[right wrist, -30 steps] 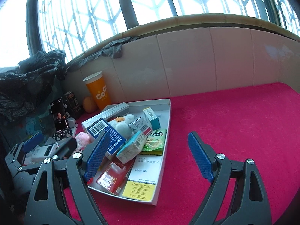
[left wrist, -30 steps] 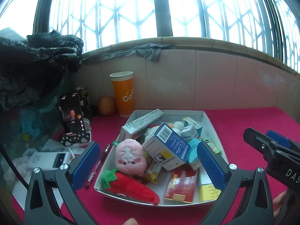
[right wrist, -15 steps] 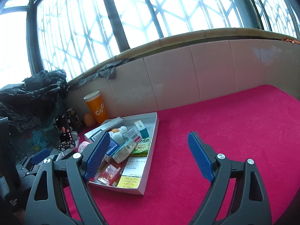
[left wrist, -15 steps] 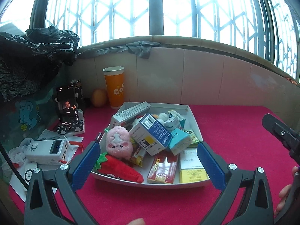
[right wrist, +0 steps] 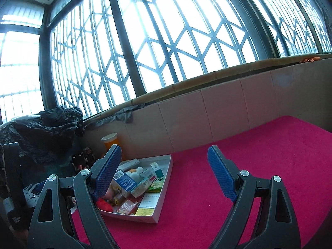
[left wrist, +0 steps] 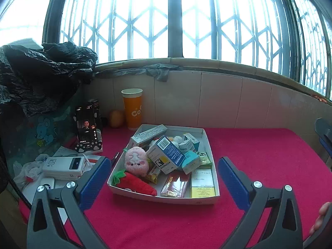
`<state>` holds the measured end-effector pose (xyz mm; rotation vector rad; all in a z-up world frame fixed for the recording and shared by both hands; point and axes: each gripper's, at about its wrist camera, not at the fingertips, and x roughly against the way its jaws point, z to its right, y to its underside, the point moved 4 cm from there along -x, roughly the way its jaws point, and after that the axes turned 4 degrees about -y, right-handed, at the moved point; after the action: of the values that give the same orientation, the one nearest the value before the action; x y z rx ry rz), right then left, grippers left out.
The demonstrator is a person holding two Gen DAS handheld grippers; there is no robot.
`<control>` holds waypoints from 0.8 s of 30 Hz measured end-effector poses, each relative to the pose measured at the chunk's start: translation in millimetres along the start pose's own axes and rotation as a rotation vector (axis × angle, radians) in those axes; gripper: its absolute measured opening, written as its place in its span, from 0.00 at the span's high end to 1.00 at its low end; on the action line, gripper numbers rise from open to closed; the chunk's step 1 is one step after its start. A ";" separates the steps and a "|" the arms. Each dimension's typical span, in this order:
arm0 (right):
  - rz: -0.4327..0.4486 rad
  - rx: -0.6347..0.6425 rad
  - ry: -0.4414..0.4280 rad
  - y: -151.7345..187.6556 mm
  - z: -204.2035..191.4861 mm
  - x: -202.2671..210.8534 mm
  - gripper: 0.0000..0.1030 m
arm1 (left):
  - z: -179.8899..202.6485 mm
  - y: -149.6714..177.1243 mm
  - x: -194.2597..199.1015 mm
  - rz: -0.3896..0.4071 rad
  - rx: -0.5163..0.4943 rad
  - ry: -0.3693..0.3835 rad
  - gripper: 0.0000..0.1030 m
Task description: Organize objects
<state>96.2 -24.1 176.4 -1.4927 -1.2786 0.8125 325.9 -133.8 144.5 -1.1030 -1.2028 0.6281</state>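
A shallow white tray (left wrist: 215,178) (right wrist: 166,186) lies on the red cloth, heaped with small boxes and toys. Inside it are a pink plush (left wrist: 136,164), a red strawberry plush (left wrist: 137,183), a blue-and-white box (left wrist: 168,155) (right wrist: 125,181), a teal box (left wrist: 191,161) and a yellow-and-white box (left wrist: 202,183). My left gripper (left wrist: 162,183) hangs open just in front of the tray with nothing between its fingers. My right gripper (right wrist: 164,175) is open too, raised above the cloth to the tray's right.
An orange paper cup (left wrist: 132,109) and an orange fruit (left wrist: 116,118) stand by the tiled wall. A phone on a stand (left wrist: 86,131), a white power bank (left wrist: 64,166) and a pen (left wrist: 115,158) lie left of the tray. Bare red cloth (right wrist: 259,155) stretches to the right.
Both grippers have drawn back and risen from the tray, which now looks smaller and farther. The right view has tilted up toward the window. Both stay open.
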 end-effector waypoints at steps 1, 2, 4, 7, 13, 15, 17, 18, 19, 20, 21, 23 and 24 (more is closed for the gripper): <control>0.010 0.006 0.001 -0.7 -0.3 4.6 0.17 | 1.4 0.8 0.4 -0.005 -0.001 0.001 0.00; 0.015 0.011 0.003 -0.7 -0.2 8.5 0.17 | 3.3 1.7 0.9 -0.013 -0.003 0.006 0.00; 0.015 0.008 0.005 0.6 1.8 12.9 0.17 | 6.1 3.3 2.3 -0.031 -0.005 0.013 0.00; 0.015 -0.012 0.008 3.0 6.5 17.7 0.17 | 7.6 3.3 6.9 -0.038 -0.009 0.010 0.00; 0.051 -0.023 0.018 -1.7 12.8 30.3 0.17 | 6.6 0.3 20.9 -0.015 -0.017 -0.013 0.00; 0.047 -0.026 0.015 -2.1 13.8 30.0 0.17 | 6.1 0.3 22.3 -0.015 -0.017 -0.014 0.00; 0.038 -0.025 0.011 -0.4 13.9 27.8 0.17 | 5.4 0.2 22.3 -0.014 -0.017 -0.016 0.00; 0.034 -0.025 0.010 0.5 14.2 26.8 0.17 | 5.5 0.3 22.0 -0.015 -0.016 -0.016 0.00; 0.028 -0.025 0.009 1.5 14.0 25.1 0.17 | 5.1 0.3 21.2 -0.016 -0.015 -0.017 0.00; 0.024 -0.025 0.008 2.4 14.1 24.1 0.17 | 4.7 0.5 20.1 -0.018 -0.015 -0.018 0.00; 0.020 -0.026 0.007 3.2 14.5 22.8 0.17 | 4.5 0.8 19.0 -0.020 -0.014 -0.019 0.00; 0.016 -0.028 0.008 4.2 15.9 22.0 0.17 | 4.4 1.7 17.0 -0.026 -0.013 -0.020 0.00; 0.013 -0.028 0.010 4.8 16.3 21.1 0.17 | 4.8 2.4 16.6 -0.029 -0.012 -0.019 0.00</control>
<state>87.4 0.5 169.0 -1.5270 -1.2795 0.7977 326.6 -116.9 149.0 -1.0903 -1.2385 0.6117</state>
